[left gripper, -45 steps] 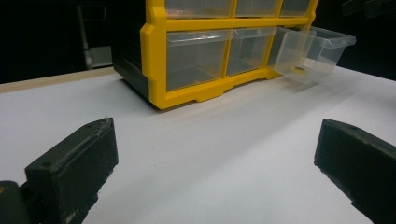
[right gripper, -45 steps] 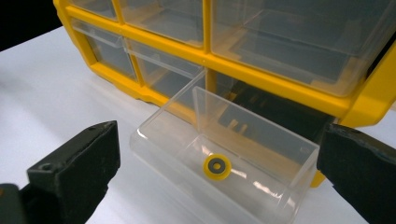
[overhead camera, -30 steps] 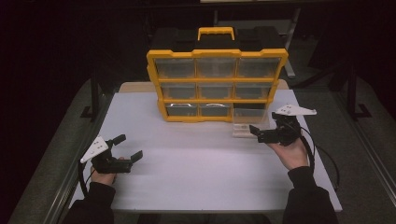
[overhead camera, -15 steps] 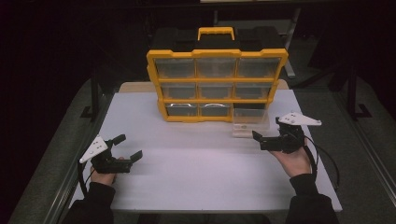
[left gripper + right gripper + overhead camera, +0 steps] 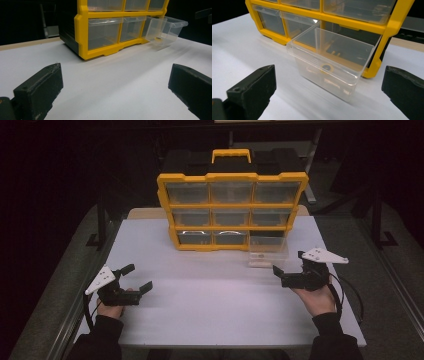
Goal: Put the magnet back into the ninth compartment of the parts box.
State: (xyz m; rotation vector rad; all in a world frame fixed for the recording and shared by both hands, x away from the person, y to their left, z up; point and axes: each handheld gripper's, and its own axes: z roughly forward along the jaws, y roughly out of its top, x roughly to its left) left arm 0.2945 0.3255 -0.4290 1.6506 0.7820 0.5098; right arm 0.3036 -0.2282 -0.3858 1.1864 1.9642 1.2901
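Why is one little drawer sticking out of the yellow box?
The bottom right drawer of the yellow organizer is pulled far out onto the table, while the other drawers sit flush. A small ring-shaped part lies inside it. Nothing looks spilled or broken.

High view overhead; gripper views low, sharing drawer [image 5: 329,67].

I see a white table [image 5: 210,305] carrying a yellow organizer [image 5: 232,210] at its far middle. In front of the organizer's lower right corner a clear drawer [image 5: 268,251] rests on the tabletop, pulled out.
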